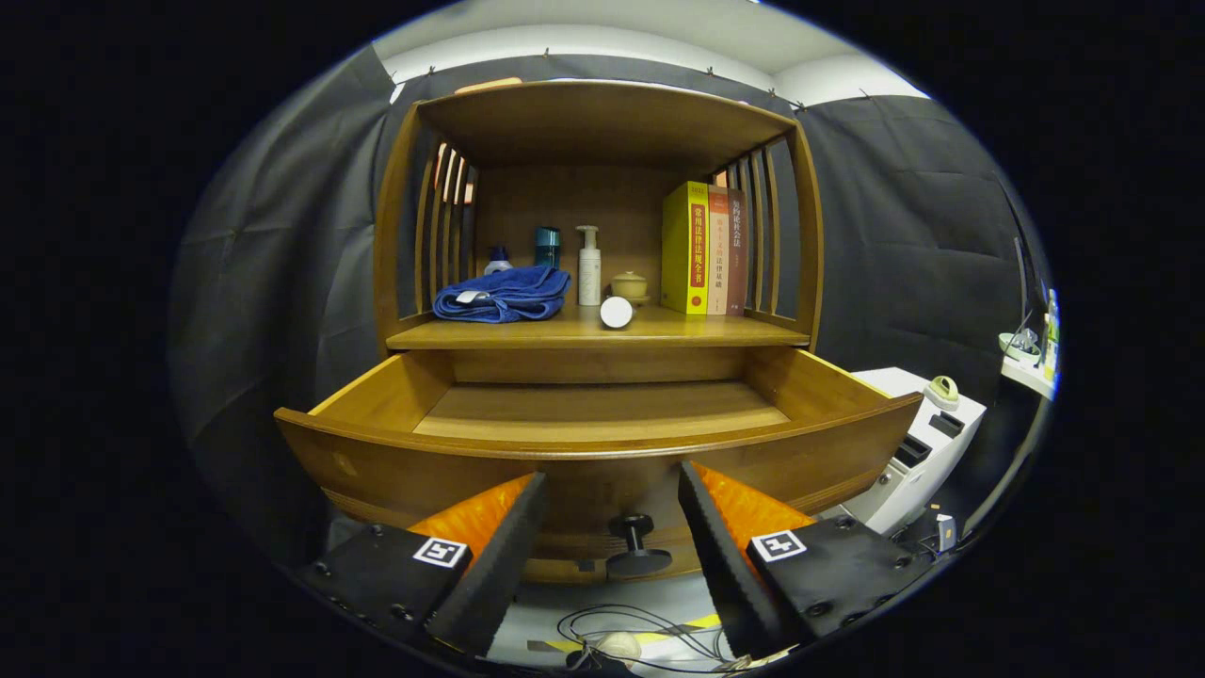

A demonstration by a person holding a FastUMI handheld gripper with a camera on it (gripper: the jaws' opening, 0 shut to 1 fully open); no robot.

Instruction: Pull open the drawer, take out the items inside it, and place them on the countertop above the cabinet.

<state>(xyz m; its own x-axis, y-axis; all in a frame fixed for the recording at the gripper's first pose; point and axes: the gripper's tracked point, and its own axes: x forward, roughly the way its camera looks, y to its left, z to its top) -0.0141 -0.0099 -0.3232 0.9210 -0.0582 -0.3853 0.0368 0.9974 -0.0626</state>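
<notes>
Drawer (pixel 602 443) stands pulled out, its visible floor bare. Our fingers (pixel 610 541) spread wide, gripping nothing, flanking the knob (pixel 636 544). Towel (pixel 504 294) and white cylinder (pixel 617 313) sit on the bench (pixel 744 331) near its front edge. We judge retrieval done; next, withdraw.

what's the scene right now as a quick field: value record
drawer: pulled open, visible floor bare
knob: between the fingers, untouched
gripper: open, in front of the drawer
countertop: holds blue towel, pump bottle, white round object, small pot, books
task state: drawer open, nothing gripped
</notes>
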